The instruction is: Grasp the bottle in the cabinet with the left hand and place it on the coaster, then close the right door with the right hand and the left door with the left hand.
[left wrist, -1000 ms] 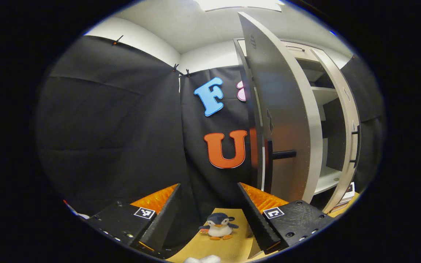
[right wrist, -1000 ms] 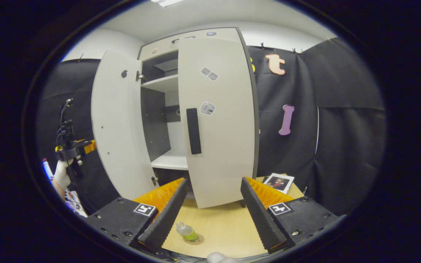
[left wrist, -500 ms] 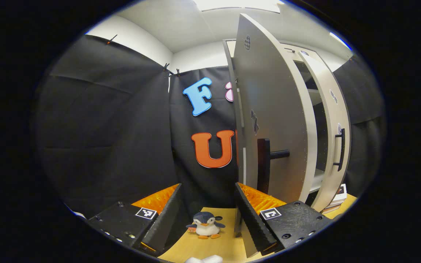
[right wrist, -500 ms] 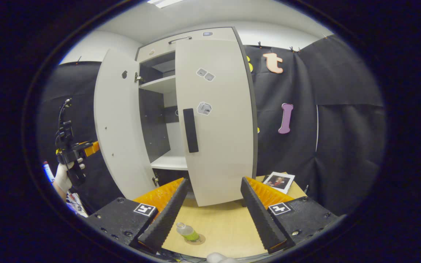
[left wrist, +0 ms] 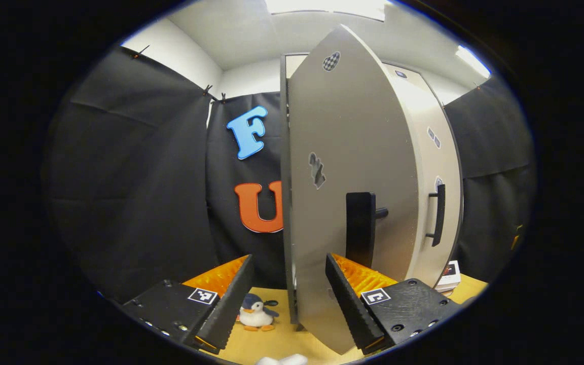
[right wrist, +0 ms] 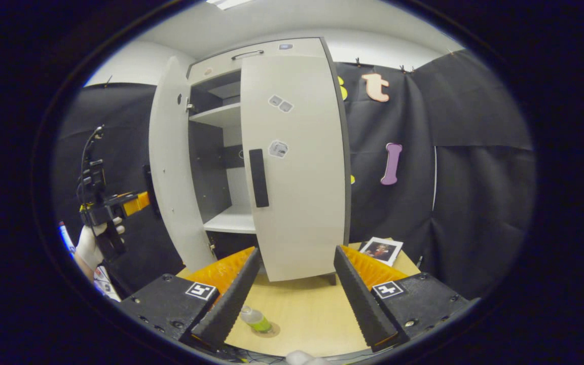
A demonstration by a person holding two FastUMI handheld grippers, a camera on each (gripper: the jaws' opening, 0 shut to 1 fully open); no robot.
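The cabinet's right door [right wrist: 297,162] looks shut against the frame, its dark handle [right wrist: 258,171] facing me. The left door [right wrist: 170,172] stands partly open, and bare shelves [right wrist: 231,220] show in the gap. In the left gripper view the left door's outer face [left wrist: 353,152] and handle [left wrist: 360,228] are close ahead. My left gripper [left wrist: 288,263] is open, with the door's lower edge between its fingers. A gloved hand holds that left gripper [right wrist: 140,201] beside the door. A green bottle [right wrist: 255,319] stands on the coaster [right wrist: 267,332]. My right gripper [right wrist: 296,253] is open above the table.
A toy penguin [left wrist: 255,314] sits on the wooden table [right wrist: 307,314] left of the cabinet. A photo card [right wrist: 380,251] lies at the cabinet's right, on a small stack [left wrist: 449,276]. Black cloth walls surround the booth.
The left door has swung a good way toward shut, and my left gripper has followed it round to its outer face. The right gripper has barely moved.
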